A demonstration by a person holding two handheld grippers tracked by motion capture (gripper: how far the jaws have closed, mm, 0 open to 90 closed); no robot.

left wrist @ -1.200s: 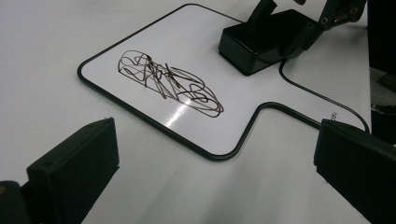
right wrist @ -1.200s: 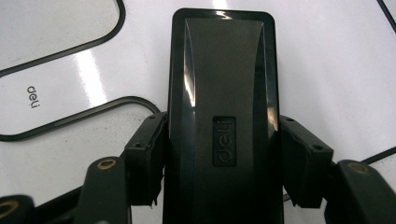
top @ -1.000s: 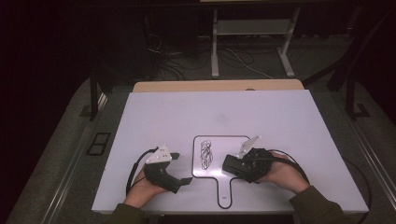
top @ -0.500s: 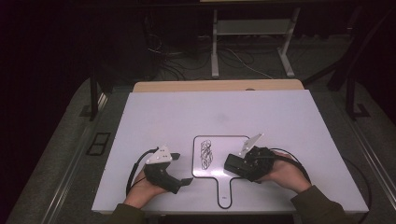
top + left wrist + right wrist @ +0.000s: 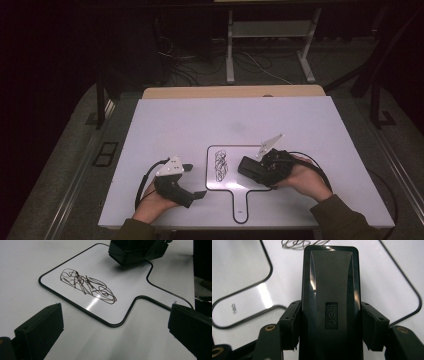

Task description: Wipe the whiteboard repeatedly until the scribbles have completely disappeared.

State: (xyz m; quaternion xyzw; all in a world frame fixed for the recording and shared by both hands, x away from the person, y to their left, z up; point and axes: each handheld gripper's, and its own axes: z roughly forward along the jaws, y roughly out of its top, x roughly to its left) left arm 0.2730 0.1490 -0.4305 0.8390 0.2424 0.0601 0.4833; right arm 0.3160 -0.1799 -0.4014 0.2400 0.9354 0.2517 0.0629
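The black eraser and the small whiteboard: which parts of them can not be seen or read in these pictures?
- Eraser underside, right gripper view: it faces the whiteboard, so contact cannot be told.
- Eraser rear end, right gripper view: cut off by the bottom edge.
- Small print on the whiteboard handle, right gripper view: blurred, unreadable.
- Handle end, left gripper view: hidden behind the left gripper jaw.
- Scribble, high view: too small to read.

Bare table [image 5: 200, 125] beyond the whiteboard [image 5: 227, 172]; apparently open room between left tool [image 5: 192, 181] and scribble [image 5: 221, 165].
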